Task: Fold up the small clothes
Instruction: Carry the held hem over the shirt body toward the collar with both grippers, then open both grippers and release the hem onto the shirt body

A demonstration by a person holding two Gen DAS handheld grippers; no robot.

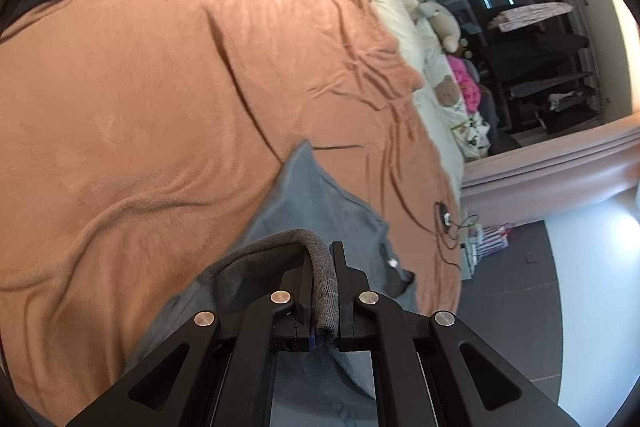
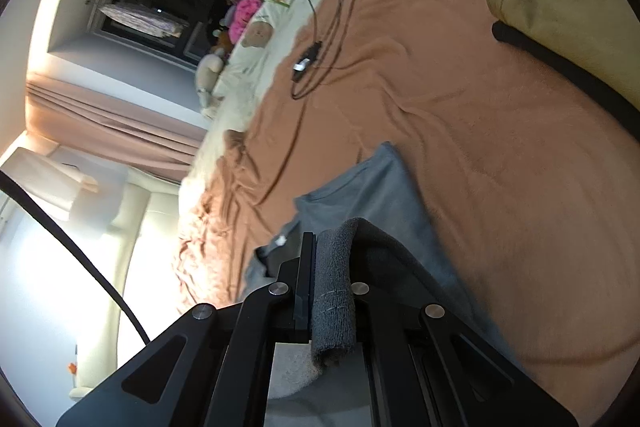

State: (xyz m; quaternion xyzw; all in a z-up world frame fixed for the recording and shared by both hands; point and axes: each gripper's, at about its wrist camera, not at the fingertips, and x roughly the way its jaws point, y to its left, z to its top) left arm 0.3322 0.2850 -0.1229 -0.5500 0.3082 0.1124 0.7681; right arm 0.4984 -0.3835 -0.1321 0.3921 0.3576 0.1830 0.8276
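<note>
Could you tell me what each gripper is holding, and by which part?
Both hold the grey knit garment by its thick ribbed edge: the left gripper and the right gripper each clamp that band.

Garment (image 1: 320, 203) ahead of left gripper (image 1: 323, 267), draped on blanket (image 1: 140, 87); cable (image 1: 444, 215) beyond, right. Pillow (image 2: 560, 7) far right of right gripper (image 2: 332, 259).

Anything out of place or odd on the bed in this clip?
A black cable with a small plug lies loose on the orange blanket near the bed's edge, apart from the grey garment. Both grippers, left and right, pinch that garment.
</note>
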